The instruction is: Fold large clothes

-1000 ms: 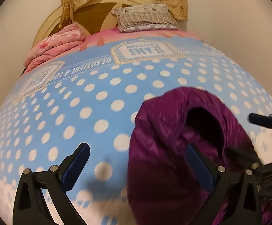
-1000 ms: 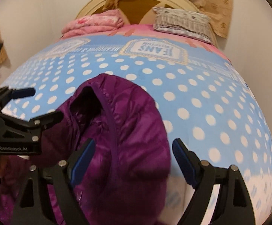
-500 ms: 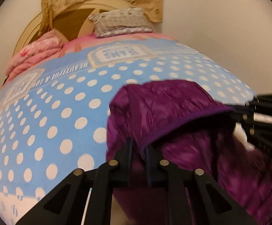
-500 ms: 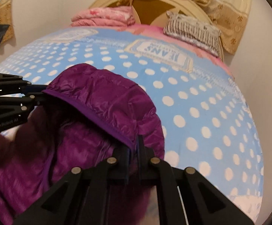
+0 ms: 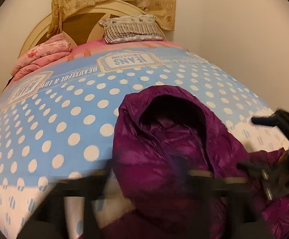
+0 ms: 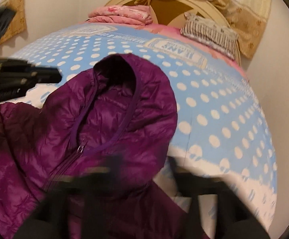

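You are holding both grippers low over a purple hooded puffer jacket (image 5: 176, 149) that is lying on the blue polka-dot bedspread (image 5: 64, 107), hood end pointing toward the headboard (image 5: 80, 25). In the left wrist view, your left gripper (image 5: 144, 177) is showing only as dark motion-smeared bars across the bottom of the frame, so I cannot tell from that smear alone how its jaws are standing; seen from the right wrist view, the left gripper (image 6: 44, 75) is reaching in from the left edge with its fingers drawn together into one narrow dark tip, lying just beside the jacket's shoulder and apparently gripping nothing (whether it is touching the fabric is unclear). Your right gripper (image 6: 140, 169) is likewise blurring into dark streaks in its own camera, and whether it is spread or pressed together cannot be told there; from the left wrist view, the right gripper (image 5: 264, 121) is sticking in from the right edge, a single dark finger tip (image 5: 263, 121) hovering above the bedspread beside the jacket. The hood (image 6: 124, 75) is gaping open, and the zipper pull (image 6: 80, 149) is sitting partway down the front. A folded pink quilt (image 5: 44, 53) and a striped pillow (image 5: 132, 29) are resting at the head of the bed.
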Tool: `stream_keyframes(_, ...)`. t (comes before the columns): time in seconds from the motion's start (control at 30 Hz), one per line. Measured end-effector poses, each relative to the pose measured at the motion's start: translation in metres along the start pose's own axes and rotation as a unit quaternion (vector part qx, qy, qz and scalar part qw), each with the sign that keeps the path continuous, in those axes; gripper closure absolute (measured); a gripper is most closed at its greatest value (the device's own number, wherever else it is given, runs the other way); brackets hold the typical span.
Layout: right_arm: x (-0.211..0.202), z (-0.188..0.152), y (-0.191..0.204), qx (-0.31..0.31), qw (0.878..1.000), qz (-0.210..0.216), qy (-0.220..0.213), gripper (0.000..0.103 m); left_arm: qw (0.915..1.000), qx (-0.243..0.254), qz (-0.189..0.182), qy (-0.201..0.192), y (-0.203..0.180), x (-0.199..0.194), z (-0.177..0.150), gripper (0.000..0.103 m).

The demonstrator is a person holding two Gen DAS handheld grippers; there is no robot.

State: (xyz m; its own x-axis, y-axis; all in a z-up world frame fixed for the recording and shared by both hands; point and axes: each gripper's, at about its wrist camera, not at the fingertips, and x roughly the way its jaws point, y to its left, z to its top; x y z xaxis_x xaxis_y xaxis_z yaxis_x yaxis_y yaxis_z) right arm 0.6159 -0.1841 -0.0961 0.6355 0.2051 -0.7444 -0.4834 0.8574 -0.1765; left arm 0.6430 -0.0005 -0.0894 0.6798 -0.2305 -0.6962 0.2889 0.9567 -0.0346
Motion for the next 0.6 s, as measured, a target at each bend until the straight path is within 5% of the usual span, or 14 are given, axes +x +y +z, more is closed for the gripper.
stream_keyframes(0.2,0.025,0.034,0.003,-0.009,0.998,-0.049,-0.034,0.005,0.9980,0.024,0.057,-0.012,-0.012,0.040,0.035,0.010)
stream_keyframes(0.33,0.050,0.057,-0.005,0.002,0.997,-0.073,-0.036,0.006,0.9863,0.074,0.144,0.028,-0.013,0.090,0.044,0.010)
stream_keyframes(0.4,0.066,0.066,-0.007,-0.014,0.996,-0.079,-0.031,0.024,0.9902,0.061,0.118,0.044,-0.004,0.098,0.042,0.017)
stream_keyframes(0.43,0.071,0.068,-0.006,-0.025,0.996,-0.083,-0.023,0.040,0.9906,0.060,0.113,0.047,-0.002,0.099,0.042,0.050)
stream_keyframes(0.47,0.078,0.070,-0.006,-0.033,0.996,-0.085,-0.009,0.093,0.9918,0.064,0.095,0.057,-0.002,0.098,0.041,0.086)
stream_keyframes(0.6,0.059,0.055,-0.009,-0.042,0.996,-0.078,-0.019,0.099,0.9965,0.065,0.046,0.025,-0.001,0.057,0.034,0.091)
